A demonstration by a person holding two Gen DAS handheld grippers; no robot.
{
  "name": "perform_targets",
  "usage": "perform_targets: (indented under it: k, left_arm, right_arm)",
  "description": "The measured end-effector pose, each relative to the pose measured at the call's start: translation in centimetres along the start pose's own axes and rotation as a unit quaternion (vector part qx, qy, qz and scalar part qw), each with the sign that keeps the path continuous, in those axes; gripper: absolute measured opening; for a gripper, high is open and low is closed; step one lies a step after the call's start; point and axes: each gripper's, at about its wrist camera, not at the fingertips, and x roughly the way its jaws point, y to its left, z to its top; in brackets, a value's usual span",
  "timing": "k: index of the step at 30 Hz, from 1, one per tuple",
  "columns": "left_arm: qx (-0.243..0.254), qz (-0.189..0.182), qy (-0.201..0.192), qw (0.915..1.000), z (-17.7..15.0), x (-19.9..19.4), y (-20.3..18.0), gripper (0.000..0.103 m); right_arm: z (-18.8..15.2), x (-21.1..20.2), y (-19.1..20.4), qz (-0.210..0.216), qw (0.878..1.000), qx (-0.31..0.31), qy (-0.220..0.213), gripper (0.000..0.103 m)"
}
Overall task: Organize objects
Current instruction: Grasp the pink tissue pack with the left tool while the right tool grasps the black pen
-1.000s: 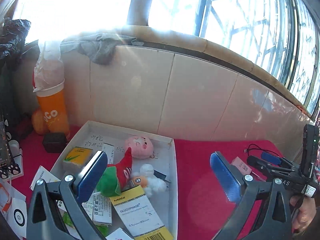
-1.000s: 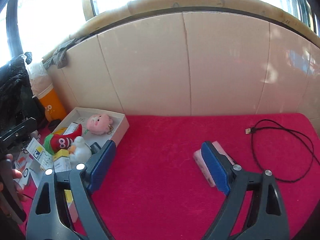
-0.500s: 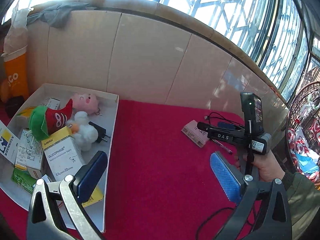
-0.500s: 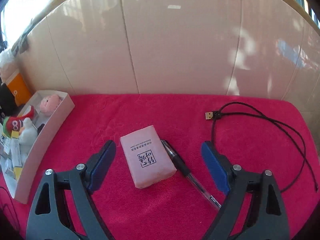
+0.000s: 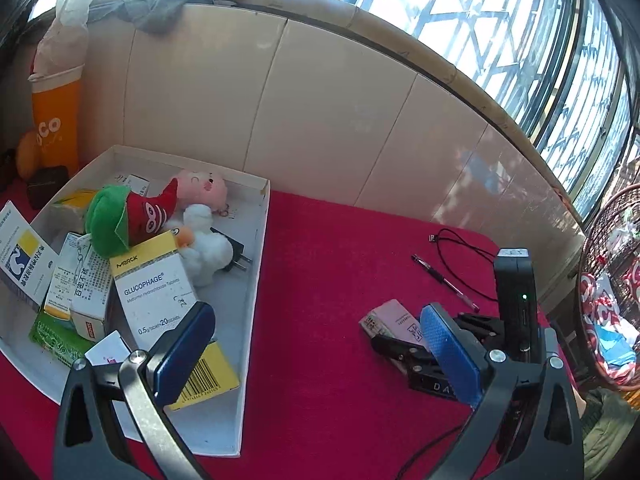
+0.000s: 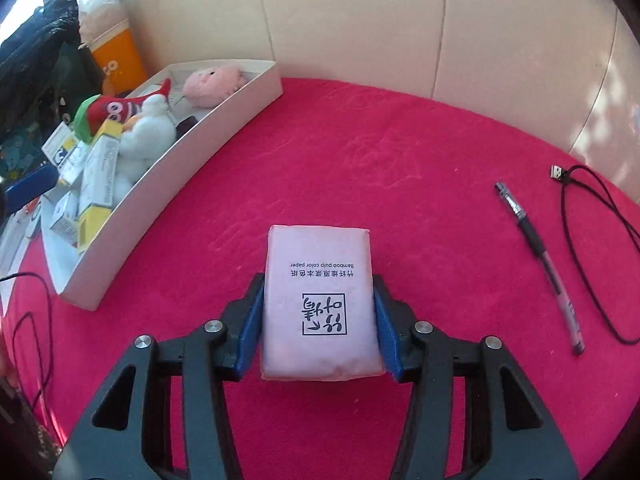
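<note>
My right gripper (image 6: 319, 320) is shut on a pink tissue pack (image 6: 319, 292), its blue pads pressed to both long sides, over the red cloth. The pack also shows in the left wrist view (image 5: 394, 322), held in the right gripper. My left gripper (image 5: 316, 352) is open and empty, above the red cloth by the right wall of the white box (image 5: 256, 280). The box holds plush toys, medicine boxes and a plug; it shows in the right wrist view (image 6: 192, 148) to the left of the pack.
A pen (image 6: 538, 256) and a black USB cable (image 6: 592, 240) lie on the red cloth to the right. An orange cup (image 5: 56, 120) stands behind the box. A tiled wall (image 5: 340, 112) bounds the far side. Loose leaflets (image 5: 20, 256) lie left of the box.
My right gripper has moved forward onto the pink tissue pack and shut on it. My left gripper has swung back left toward the box and stays open.
</note>
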Motion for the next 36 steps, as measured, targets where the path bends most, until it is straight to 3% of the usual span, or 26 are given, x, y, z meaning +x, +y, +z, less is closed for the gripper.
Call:
perform_targets:
  k: [4, 5, 6, 7, 10, 14, 17, 20, 21, 24, 25, 28, 32, 36]
  left_arm:
    - [0.014, 0.001, 0.013, 0.9998, -0.6, 0.5, -0.9, 0.103]
    - [0.018, 0.001, 0.018, 0.9997, -0.8, 0.7, -1.1, 0.103]
    - [0.023, 0.003, 0.022, 0.9995, -1.1, 0.8, -1.3, 0.103]
    - [0.027, 0.004, 0.027, 0.9993, -1.4, 0.9, -1.6, 0.103]
    - [0.037, -0.002, 0.045, 0.9983, -2.3, 1.6, -2.5, 0.103]
    - [0.059, -0.005, 0.064, 0.9962, -3.3, 2.8, -4.1, 0.103]
    - [0.077, -0.002, 0.083, 0.9936, -3.6, 4.4, -5.4, 0.103]
    - [0.08, -0.006, 0.106, 0.9912, -3.9, 6.5, -6.8, 0.103]
    - [0.079, -0.001, 0.112, 0.9906, -3.9, 7.1, -7.3, 0.103]
    - [0.083, 0.01, 0.118, 0.9894, -4.3, 8.5, -8.3, 0.103]
    - [0.087, 0.01, 0.121, 0.9888, -4.5, 8.8, -8.6, 0.103]
    - [0.107, 0.028, 0.121, 0.9864, -5.1, 9.7, -9.4, 0.103]
    - [0.106, 0.055, 0.132, 0.984, -5.6, 11.2, -9.4, 0.103]
    - [0.122, 0.075, 0.137, 0.9801, -6.2, 12.1, -9.8, 0.103]
  right_arm:
    - [-2.1, -1.6, 2.1, -0.011, 0.999, -0.027, -0.02, 0.054]
    - [-2.3, -2.4, 1.3, -0.023, 0.999, -0.02, -0.041, 0.063]
    - [-1.9, -3.3, -0.1, -0.032, 0.997, 0.001, -0.065, 0.077]
    - [-1.5, -4.1, -2.1, -0.041, 0.995, 0.032, -0.087, 0.082]
    - [-0.7, -5.5, -8.7, -0.093, 0.985, 0.097, -0.105, 0.083]
    - [-0.3, -3.6, -14.6, -0.116, 0.983, 0.126, -0.06, 0.083]
    - [-1.0, -2.5, -14.6, -0.1, 0.99, 0.097, -0.035, 0.075]
    - [-1.5, -2.7, -12.5, -0.117, 0.992, 0.044, -0.033, 0.05]
    - [-1.6, -2.8, -12.4, -0.109, 0.993, 0.044, -0.031, 0.038]
    - [-2.6, -3.8, -10.7, -0.074, 0.997, 0.032, -0.011, 0.022]
    - [-3.0, -4.0, -9.8, -0.068, 0.997, 0.019, -0.006, 0.022]
    - [-3.5, -4.3, -8.1, -0.104, 0.995, -0.004, -0.005, 0.022]
    - [-2.6, -4.5, -9.7, -0.145, 0.988, 0.037, -0.041, 0.023]
    - [-0.8, -2.1, -10.3, -0.151, 0.985, 0.072, -0.035, 0.023]
